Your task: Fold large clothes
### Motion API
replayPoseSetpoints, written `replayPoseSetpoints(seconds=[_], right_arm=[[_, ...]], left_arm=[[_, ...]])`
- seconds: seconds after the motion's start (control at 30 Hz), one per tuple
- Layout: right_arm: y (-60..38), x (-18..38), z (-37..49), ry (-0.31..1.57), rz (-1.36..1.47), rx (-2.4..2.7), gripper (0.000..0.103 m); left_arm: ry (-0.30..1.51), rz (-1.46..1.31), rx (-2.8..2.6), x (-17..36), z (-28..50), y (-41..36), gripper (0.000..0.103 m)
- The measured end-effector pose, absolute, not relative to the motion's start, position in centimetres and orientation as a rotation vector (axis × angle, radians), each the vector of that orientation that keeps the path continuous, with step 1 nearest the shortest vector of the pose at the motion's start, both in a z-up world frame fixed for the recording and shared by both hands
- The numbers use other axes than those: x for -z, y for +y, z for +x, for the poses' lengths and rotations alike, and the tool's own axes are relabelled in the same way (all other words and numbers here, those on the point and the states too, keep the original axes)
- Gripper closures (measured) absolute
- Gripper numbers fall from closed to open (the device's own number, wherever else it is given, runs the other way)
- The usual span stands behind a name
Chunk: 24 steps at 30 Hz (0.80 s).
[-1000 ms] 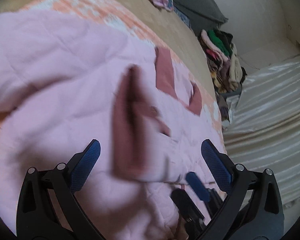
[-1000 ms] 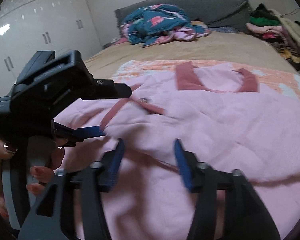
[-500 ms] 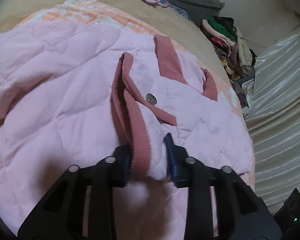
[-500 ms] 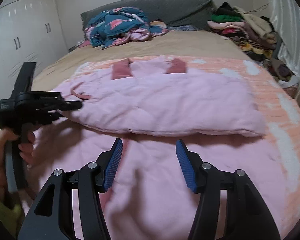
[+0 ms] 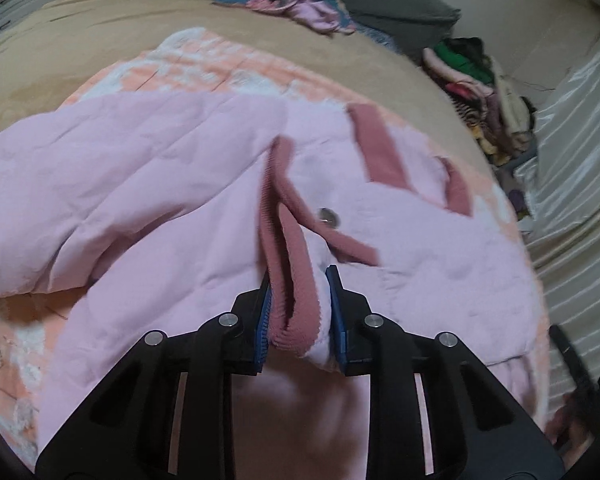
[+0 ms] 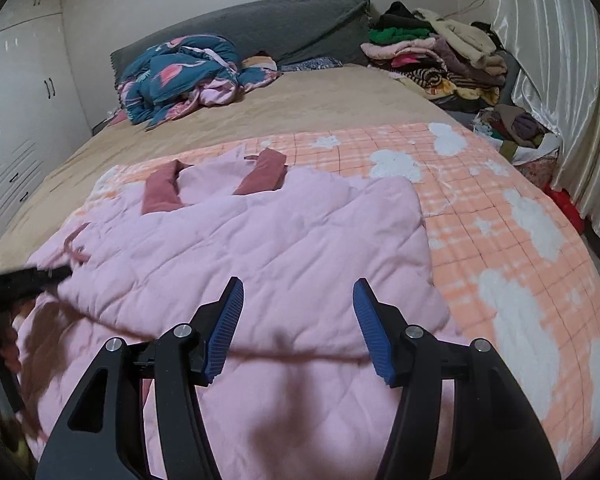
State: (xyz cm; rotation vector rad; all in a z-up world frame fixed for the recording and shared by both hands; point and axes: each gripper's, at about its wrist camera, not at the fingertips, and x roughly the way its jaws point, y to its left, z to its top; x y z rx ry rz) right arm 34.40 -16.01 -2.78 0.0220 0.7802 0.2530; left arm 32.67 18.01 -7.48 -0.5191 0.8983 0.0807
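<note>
A large pink quilted jacket [image 6: 260,248] with dusty-rose ribbed trim lies spread on the bed, partly folded over itself; it also shows in the left wrist view [image 5: 140,184]. My left gripper [image 5: 298,312] is shut on the jacket's rose ribbed cuff [image 5: 292,288] and holds it lifted. A metal snap [image 5: 328,216] shows beyond it. My right gripper [image 6: 298,328] is open and empty, hovering over the jacket's near part. The left gripper's body [image 6: 24,284] shows at the left edge of the right wrist view.
An orange checked blanket with white clouds [image 6: 500,208] lies under the jacket on a tan bed [image 6: 300,104]. A blue flamingo quilt [image 6: 180,76] and a grey headboard cushion [image 6: 260,36] are at the back. A clothes pile [image 6: 432,56] and curtain [image 6: 560,60] stand right.
The left gripper closed on the rose cuff and has pulled it up and toward itself. The right gripper drew back and rightward from the jacket, staying open.
</note>
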Motion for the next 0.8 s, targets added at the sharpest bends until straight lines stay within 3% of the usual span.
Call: replayPoseSetpoints(seconds=[0.33, 0.63, 0.7, 0.77, 0.8], right_arm=[[-18.9, 8.5, 40.3, 0.961, 0.075, -0.163, 0.042], [-18.6, 8.8, 39.7, 0.938, 0.053, -0.160, 0.040], [-18.5, 8.1, 38.9, 0.905, 0.058, -0.166, 0.036], [-18.6, 7.1, 38.0, 0.867, 0.081, -0.193, 0.021], [-18.7, 6.6, 37.6, 0.856, 0.091, -0.201, 0.019]], left_arm=[[0.918, -0.479, -0.091, 7.9, 32.5, 17.4, 0.086], [0.932, -0.448, -0.095, 7.7, 32.5, 16.9, 0.084], [0.935, -0.445, -0.092, 7.5, 32.4, 16.8, 0.084], [0.942, -0.436, -0.084, 7.3, 32.2, 16.4, 0.078], [0.945, -0.430, -0.082, 7.3, 32.2, 16.4, 0.076]])
